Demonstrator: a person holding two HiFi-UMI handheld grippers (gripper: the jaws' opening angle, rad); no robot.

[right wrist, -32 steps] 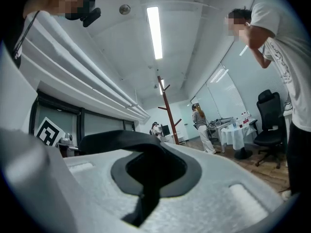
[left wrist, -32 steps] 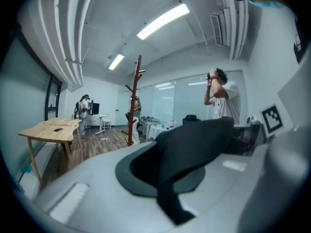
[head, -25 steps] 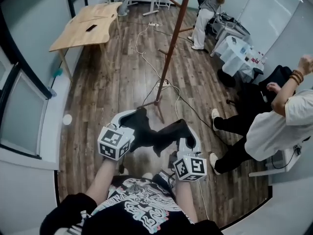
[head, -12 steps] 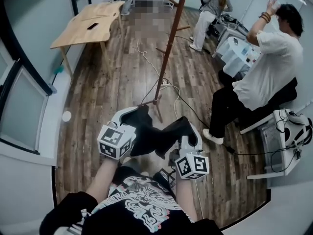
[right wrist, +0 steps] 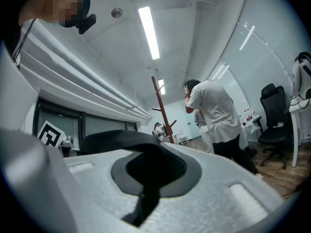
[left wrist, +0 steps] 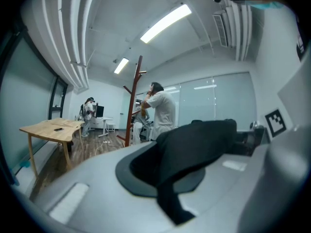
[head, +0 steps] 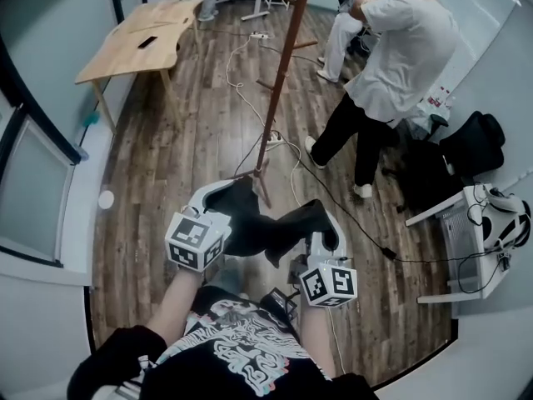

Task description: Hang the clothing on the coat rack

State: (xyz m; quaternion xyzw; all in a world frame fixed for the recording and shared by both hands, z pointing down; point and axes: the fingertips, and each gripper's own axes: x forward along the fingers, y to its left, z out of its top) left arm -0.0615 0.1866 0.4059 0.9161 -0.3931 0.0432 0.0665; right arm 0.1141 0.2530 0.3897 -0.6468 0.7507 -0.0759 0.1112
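Head view: left gripper (head: 220, 202) and right gripper (head: 326, 235) each clamp shut on the black fabric garment (head: 268, 228), just before the tall red-brown wooden coat rack (head: 280, 80); we should lift it taut toward a peg.

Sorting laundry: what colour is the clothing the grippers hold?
Black clothing, clearest in the head view.
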